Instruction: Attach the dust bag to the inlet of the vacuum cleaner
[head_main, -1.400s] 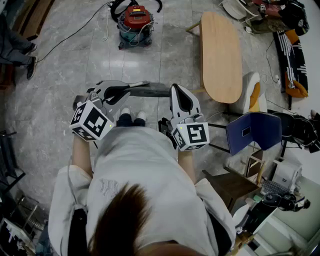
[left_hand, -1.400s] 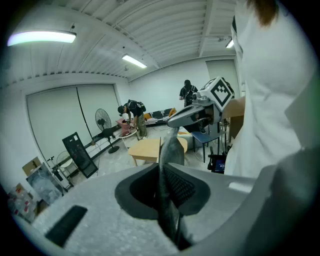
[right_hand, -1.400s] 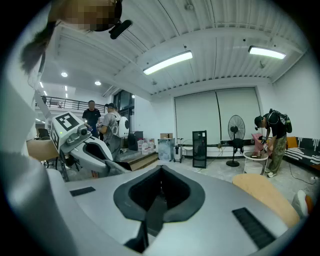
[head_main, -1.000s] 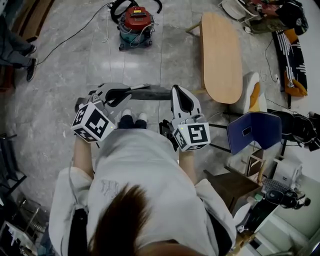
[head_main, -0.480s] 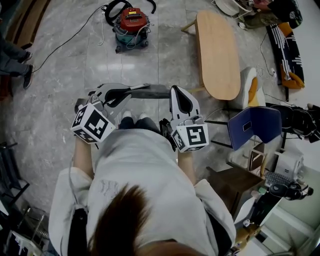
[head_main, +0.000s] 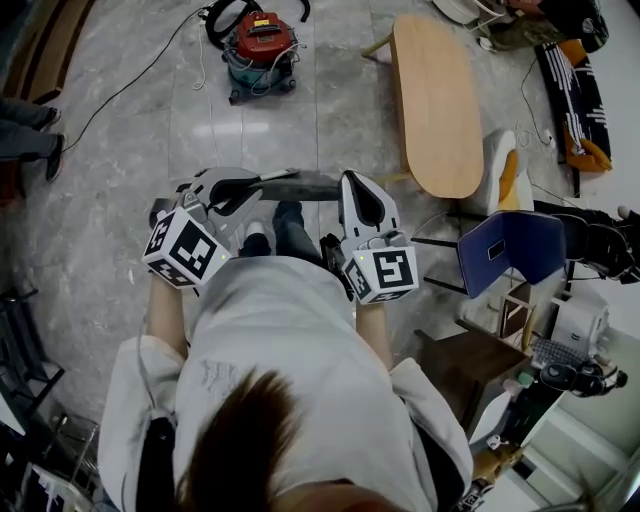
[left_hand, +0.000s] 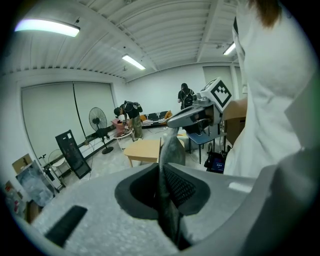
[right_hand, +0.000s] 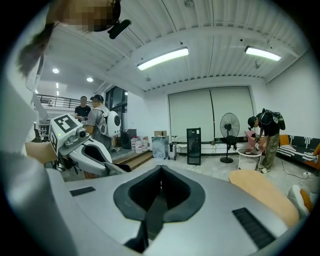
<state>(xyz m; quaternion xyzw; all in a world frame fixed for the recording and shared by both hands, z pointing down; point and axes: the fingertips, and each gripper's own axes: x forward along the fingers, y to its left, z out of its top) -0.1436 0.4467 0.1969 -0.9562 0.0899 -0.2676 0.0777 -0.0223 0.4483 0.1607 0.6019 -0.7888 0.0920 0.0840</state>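
The red vacuum cleaner (head_main: 262, 40) stands on the floor far ahead, its black hose coiled behind it. I hold a limp grey dust bag (head_main: 305, 185) stretched between both grippers at waist height. My left gripper (head_main: 285, 172) is shut on the bag's left end; the grey fabric (left_hand: 167, 170) is pinched between its jaws. The right gripper (head_main: 352, 180) is shut on the other end, and a dark strip of the bag (right_hand: 155, 215) runs through its closed jaws. Each gripper shows in the other's view: the right gripper (left_hand: 200, 112) and the left gripper (right_hand: 85, 150).
A long oval wooden table (head_main: 435, 100) stands ahead on the right. A blue chair (head_main: 510, 250) and clutter sit close on my right. A cable (head_main: 140, 75) trails across the marble floor left of the vacuum. Someone's feet (head_main: 40, 140) show at the far left.
The vacuum and the table have slid up and left in the head view, and one of my legs has come forward. Both grippers keep the same hold on the bag.
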